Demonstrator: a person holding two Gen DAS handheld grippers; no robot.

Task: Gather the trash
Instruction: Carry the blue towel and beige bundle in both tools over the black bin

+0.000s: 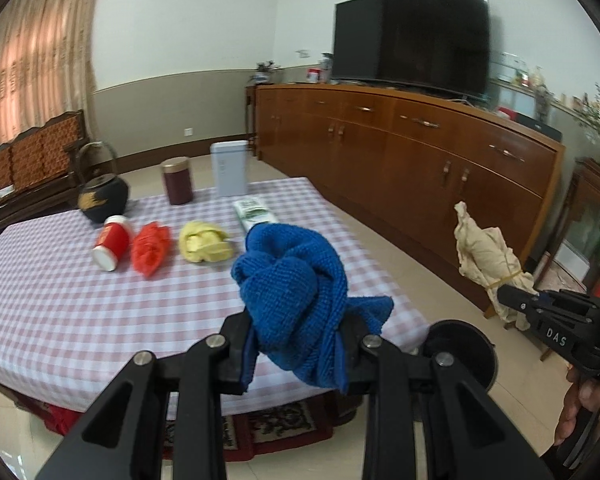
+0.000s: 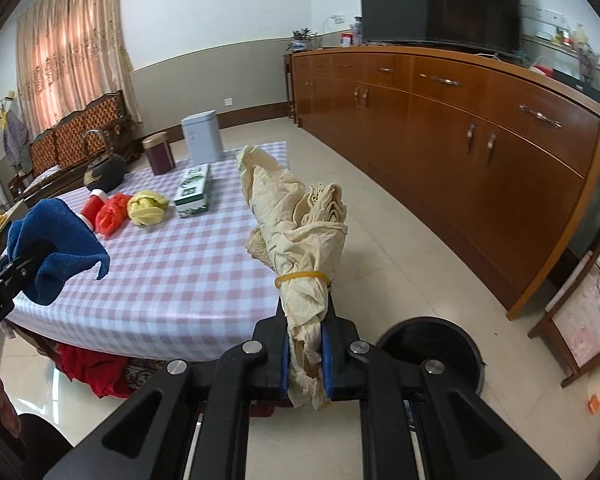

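My left gripper [image 1: 298, 344] is shut on a crumpled blue cloth [image 1: 296, 284], held above the near edge of the checked table [image 1: 60, 312]. My right gripper [image 2: 305, 344] is shut on a cream rag bundle [image 2: 296, 224] tied with a yellow rubber band, held off the table's right side over the floor. Each gripper shows in the other's view: the blue cloth [image 2: 56, 236] at the left, the cream bundle [image 1: 484, 256] at the right. On the table lie a red crumpled bag [image 1: 151, 250], a yellow crumpled bag [image 1: 206, 246] and a red-and-white cup [image 1: 112, 246] on its side.
A black teapot [image 1: 102, 196], a maroon canister [image 1: 177, 180], a white tin [image 1: 230, 168] and a green-white box [image 1: 254, 212] stand at the table's far end. A long wooden sideboard [image 2: 480, 128] with a TV runs along the right. A black round bin [image 2: 432, 354] sits on the floor below my right gripper.
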